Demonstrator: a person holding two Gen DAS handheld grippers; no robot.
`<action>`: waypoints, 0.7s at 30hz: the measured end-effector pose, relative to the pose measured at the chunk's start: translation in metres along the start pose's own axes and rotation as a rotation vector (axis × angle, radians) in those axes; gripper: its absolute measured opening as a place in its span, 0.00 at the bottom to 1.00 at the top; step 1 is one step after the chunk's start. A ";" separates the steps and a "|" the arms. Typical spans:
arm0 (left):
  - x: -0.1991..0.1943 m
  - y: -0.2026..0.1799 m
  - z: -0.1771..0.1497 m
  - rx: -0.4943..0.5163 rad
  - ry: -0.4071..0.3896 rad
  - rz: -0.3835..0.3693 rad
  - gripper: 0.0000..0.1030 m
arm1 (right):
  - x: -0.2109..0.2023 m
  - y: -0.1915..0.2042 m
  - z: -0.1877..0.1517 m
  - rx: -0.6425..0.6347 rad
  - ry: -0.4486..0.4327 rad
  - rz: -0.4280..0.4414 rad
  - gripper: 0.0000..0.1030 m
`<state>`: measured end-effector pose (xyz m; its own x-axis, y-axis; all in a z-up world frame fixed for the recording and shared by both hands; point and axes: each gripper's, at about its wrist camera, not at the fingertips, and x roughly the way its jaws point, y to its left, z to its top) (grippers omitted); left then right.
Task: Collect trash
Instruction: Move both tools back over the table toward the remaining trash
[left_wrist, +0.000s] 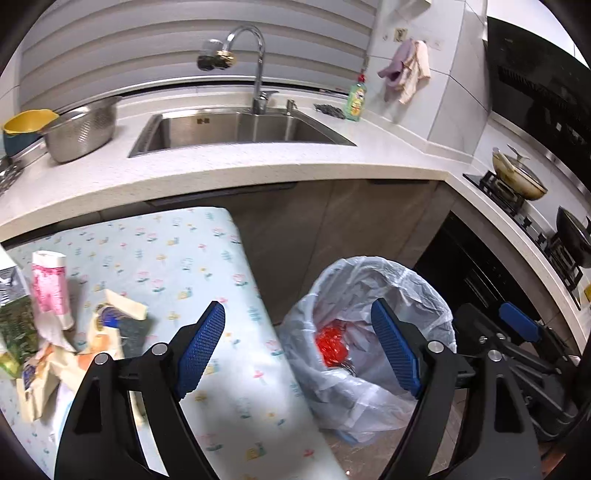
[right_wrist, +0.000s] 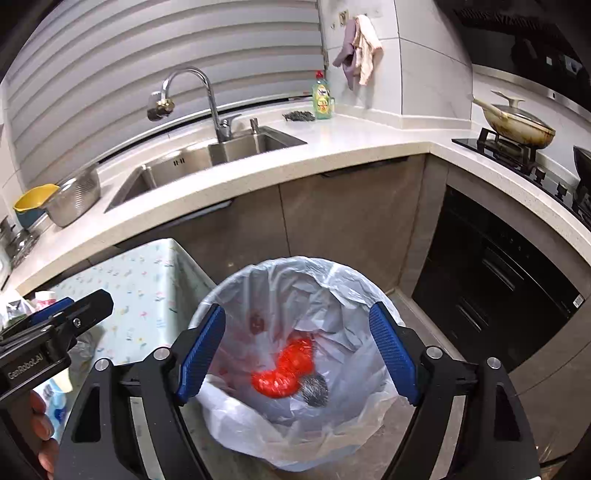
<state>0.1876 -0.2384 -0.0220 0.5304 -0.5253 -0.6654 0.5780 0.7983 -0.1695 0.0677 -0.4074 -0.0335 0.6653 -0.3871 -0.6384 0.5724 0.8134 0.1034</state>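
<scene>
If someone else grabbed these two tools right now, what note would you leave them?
Left hand-held gripper: open, empty, above the table's edge.
Right hand-held gripper: open, empty, over the bin bag.
Done: red wrapper and a dark scrap lie in the bag.
Left: the pile of wrappers on the flowered table, including a pink packet.

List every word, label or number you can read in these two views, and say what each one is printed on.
"GenRobot.AI": on the black body of the left gripper, in the right wrist view.
Dish soap bottle label: too small to read.
Pink packet and the other wrappers on the table: print blurred, unreadable.
Sticker on the oven: too small to read.
</scene>
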 end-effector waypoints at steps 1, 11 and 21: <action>-0.004 0.004 0.000 -0.002 -0.006 0.012 0.76 | -0.003 0.003 0.000 -0.004 -0.005 0.004 0.78; -0.050 0.046 -0.013 -0.028 -0.043 0.120 0.85 | -0.041 0.054 -0.009 -0.053 -0.016 0.055 0.82; -0.094 0.108 -0.042 -0.076 -0.026 0.219 0.86 | -0.064 0.122 -0.040 -0.129 0.014 0.120 0.82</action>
<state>0.1739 -0.0901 -0.0081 0.6542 -0.3436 -0.6737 0.3996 0.9134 -0.0778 0.0755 -0.2663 -0.0111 0.7178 -0.2782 -0.6383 0.4225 0.9027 0.0816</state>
